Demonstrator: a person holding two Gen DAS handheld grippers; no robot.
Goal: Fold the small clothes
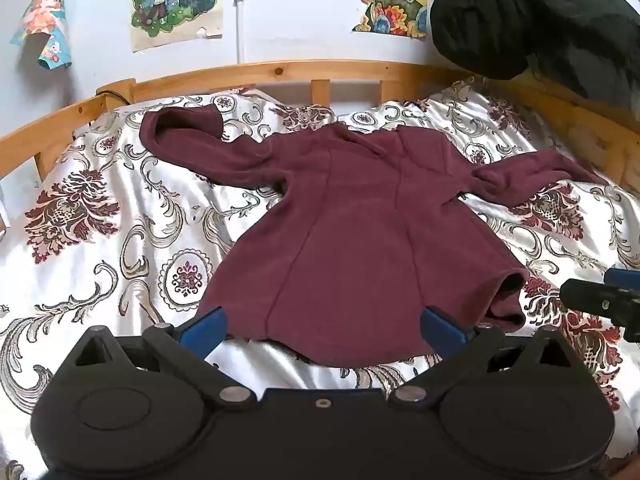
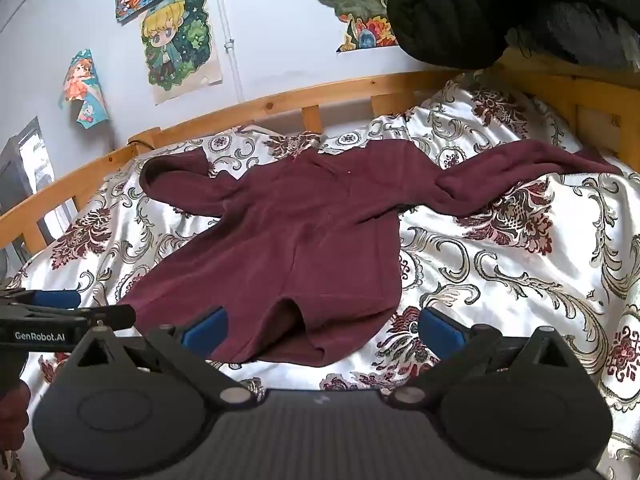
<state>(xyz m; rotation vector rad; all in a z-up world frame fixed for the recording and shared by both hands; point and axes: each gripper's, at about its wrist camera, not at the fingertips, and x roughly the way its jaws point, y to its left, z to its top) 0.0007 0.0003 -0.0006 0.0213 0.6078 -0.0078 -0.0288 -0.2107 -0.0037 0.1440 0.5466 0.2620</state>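
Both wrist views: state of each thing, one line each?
maroon top: unfolded, spread flat on the bed, both sleeves out to the sides
left tool: open, empty, at the hem
right tool: open, empty, at the hem
bedspread: wrinkled

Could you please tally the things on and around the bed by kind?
Maroon garment: 1
Patterned bedspread: 1
Wooden bed rail: 1
Wall posters in the left wrist view: 3
Dark bundle, upper right: 1
Tools, both open: 2, left tool and right tool
Total: 9
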